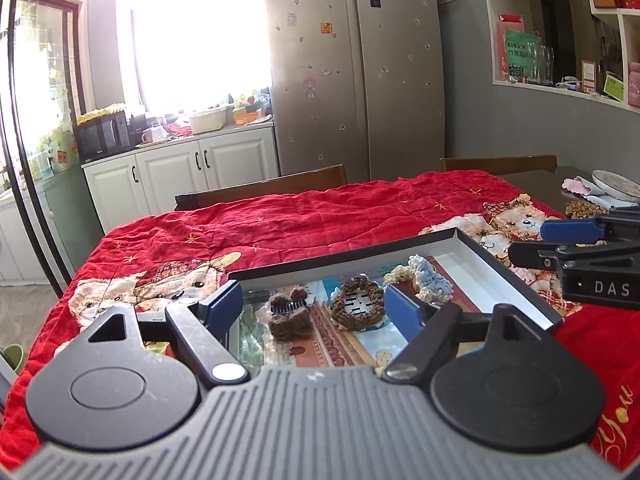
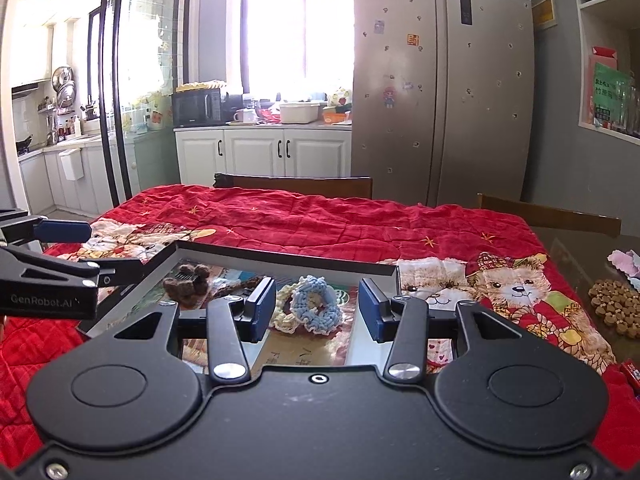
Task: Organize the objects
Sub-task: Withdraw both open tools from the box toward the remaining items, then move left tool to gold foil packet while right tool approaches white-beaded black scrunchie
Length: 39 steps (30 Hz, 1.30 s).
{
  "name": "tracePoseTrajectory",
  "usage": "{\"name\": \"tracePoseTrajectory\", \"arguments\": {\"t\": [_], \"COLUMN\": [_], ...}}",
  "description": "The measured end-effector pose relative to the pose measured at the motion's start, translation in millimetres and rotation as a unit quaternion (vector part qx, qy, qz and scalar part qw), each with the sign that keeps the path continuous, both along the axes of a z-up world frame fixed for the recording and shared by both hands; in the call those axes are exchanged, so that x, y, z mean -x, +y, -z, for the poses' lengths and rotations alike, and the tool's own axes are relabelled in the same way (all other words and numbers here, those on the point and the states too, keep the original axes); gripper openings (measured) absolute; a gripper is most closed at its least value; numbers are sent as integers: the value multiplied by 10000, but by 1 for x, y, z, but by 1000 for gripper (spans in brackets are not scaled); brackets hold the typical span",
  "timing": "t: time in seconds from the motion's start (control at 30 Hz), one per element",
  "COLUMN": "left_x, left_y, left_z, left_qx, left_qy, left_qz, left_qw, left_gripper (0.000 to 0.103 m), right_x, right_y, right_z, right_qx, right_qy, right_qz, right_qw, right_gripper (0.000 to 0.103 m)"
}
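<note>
Left tongs [image 1: 316, 304] gape wide at the lower centre of the left wrist view, holding nothing, poised over a shallow box [image 1: 460, 238] on the red quilt [image 1: 280, 224] covering the bench. Between their blue pads sit a brown knitted clip [image 1: 288, 312] and a brown braided ring [image 1: 357, 305]; a blue scrunchie [image 1: 434, 278] lies just right of the right pad. Right tongs [image 1: 532, 244] reach in from the right edge, parted and empty. From the right wrist view, the right tongs [image 2: 318, 312] frame the blue scrunchie [image 2: 316, 306] and a cream scrunchie [image 2: 286, 312] at centre, with the brown clip [image 2: 186, 284] to the left.
</note>
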<state>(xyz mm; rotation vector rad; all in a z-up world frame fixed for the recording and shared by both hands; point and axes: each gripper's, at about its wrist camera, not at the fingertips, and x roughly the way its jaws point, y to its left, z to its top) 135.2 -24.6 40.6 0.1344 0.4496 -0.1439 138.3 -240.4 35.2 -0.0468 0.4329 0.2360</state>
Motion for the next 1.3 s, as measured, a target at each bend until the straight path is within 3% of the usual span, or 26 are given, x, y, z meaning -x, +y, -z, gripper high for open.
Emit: {"name": "tracePoseTrajectory", "arguments": {"t": [0.83, 1.3], "left_x": [54, 60], "left_y": [45, 52], "left_z": [19, 61], "left_qx": [-49, 35], "left_qy": [206, 583], "left_qz": [-258, -35], "left_qw": [9994, 9983], "left_gripper": [89, 90], "right_x": [58, 82], "right_y": [-3, 12], "right_z": [16, 46], "right_qx": [2, -74], "right_qy": [99, 456], "right_qz": [-137, -442], "right_qw": [9999, 9980], "right_gripper": [46, 47]}}
